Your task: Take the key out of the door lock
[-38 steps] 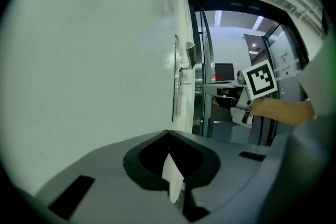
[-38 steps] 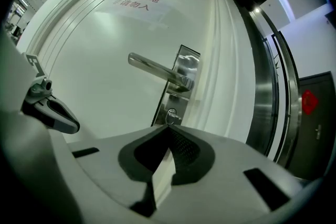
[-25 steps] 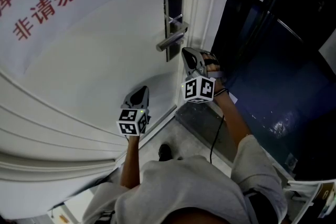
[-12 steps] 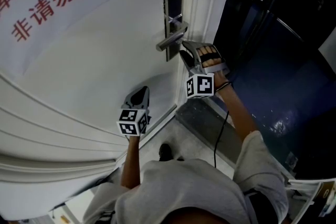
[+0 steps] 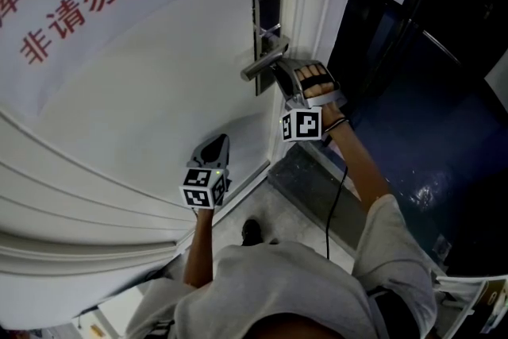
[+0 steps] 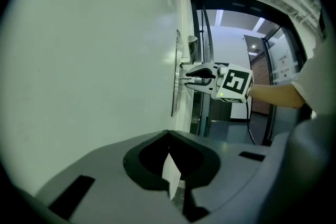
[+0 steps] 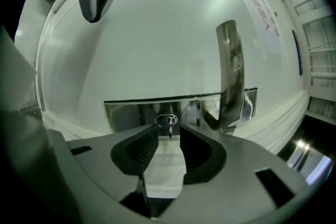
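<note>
**A:** Where is the key (image 7: 169,122) at this moment?

**B:** In the keyhole of the metal lock plate (image 7: 131,112), on the right side of the white door (image 5: 159,107), just beside the root of the door handle (image 7: 230,76). A small ring shows at its head.

**A:** And the right gripper (image 5: 279,74)?

**B:** Right up at the lock, just beside the handle, held by a gloved hand (image 5: 313,82). Its jaws are spread and have just been closing in a little. The key stands in the gap at their tips, and the ribbed pads (image 7: 142,147) do not press on it.

**A:** So nothing is pinched there?

**B:** Nothing.

**A:** What about the left gripper (image 5: 216,141)?

**B:** Well apart from the lock, to the left and nearer to the person, close to the door's face. Its jaws are pressed together with only a thin sliver between them, and they hold nothing.

**A:** Anything else to see?

**B:** A paper sign (image 5: 79,4) with red characters on the door, far to the left of the lock, and a dark doorway (image 5: 413,52) to the right of the door
</note>
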A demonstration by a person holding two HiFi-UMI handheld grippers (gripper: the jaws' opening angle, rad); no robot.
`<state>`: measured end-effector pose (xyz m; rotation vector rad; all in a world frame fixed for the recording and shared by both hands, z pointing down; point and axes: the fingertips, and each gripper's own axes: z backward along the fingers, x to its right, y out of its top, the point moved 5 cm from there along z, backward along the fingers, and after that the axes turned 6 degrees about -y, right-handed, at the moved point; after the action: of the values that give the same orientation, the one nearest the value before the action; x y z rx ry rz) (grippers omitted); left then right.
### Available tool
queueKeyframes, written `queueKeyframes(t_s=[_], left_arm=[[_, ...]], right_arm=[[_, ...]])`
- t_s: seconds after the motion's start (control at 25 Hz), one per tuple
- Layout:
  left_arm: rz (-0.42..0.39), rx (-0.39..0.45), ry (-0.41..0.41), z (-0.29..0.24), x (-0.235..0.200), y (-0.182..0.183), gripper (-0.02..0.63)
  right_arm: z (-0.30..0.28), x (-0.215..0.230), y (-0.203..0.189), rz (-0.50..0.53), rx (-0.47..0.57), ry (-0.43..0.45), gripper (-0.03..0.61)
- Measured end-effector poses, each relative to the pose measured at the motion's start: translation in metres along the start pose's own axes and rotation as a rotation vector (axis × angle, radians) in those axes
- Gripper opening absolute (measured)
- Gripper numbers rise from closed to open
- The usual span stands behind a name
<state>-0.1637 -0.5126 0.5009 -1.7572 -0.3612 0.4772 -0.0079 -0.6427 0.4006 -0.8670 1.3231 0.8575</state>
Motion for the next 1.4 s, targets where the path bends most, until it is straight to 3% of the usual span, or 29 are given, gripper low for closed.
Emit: queueKeyframes(t_s=[0.4, 1.4], left_arm=[[0.005, -0.004, 0.012, 0.0011, -0.0073, -0.0013, 0.018], [0.004, 0.009, 0.006, -0.0003, 0.0017, 0.0045, 0.018]], right_arm=[[-0.0100, -0.0019, 0.0020, 0.059, 0.015, -0.064, 0.034], [-0.0029, -0.0017, -0.0013, 0.054, 0.026, -0.066, 0.030]])
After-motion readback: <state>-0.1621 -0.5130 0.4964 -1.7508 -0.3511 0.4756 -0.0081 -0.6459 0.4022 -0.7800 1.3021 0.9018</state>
